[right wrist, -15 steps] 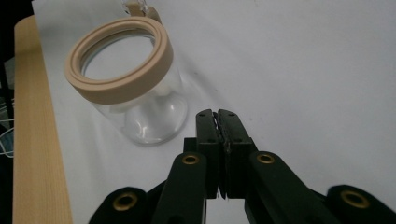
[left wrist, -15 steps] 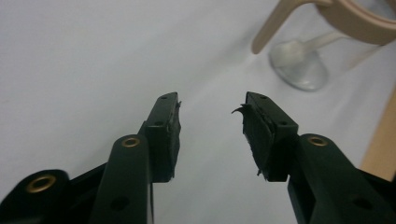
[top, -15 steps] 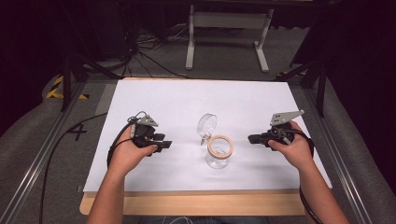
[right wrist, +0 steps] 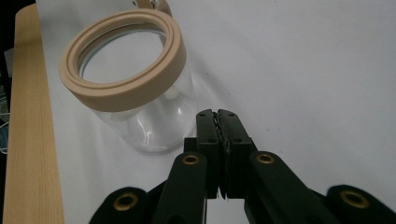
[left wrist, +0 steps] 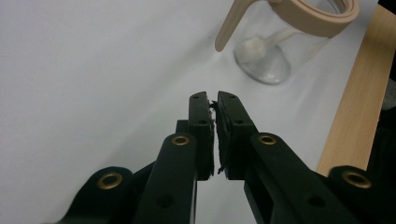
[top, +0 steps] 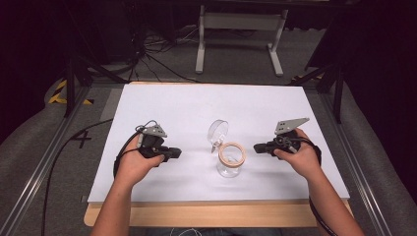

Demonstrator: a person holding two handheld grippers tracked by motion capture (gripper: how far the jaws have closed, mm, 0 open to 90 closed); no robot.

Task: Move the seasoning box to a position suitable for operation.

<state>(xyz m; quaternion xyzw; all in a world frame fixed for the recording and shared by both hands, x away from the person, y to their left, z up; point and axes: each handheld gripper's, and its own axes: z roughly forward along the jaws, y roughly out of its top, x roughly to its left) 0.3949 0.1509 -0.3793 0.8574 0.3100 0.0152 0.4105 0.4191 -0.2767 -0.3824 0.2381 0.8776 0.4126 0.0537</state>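
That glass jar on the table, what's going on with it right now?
A person holds a gripper in each hand on either side of the glass jar, which stands open on the white sheet, its clear lid swung up behind. The left gripper and right gripper are both shut, empty and apart from it.

Support: wooden table (top: 206, 216), pale wood edge exposed along the near side.
Covering: white sheet (top: 196, 105) lies flat on the table, covering all but the near edge.
On the sheet: clear glass jar (top: 229, 164) with tan rim, upright, near centre, toward the near edge.
Jar lid: clear, hinged open on the far side of the jar.
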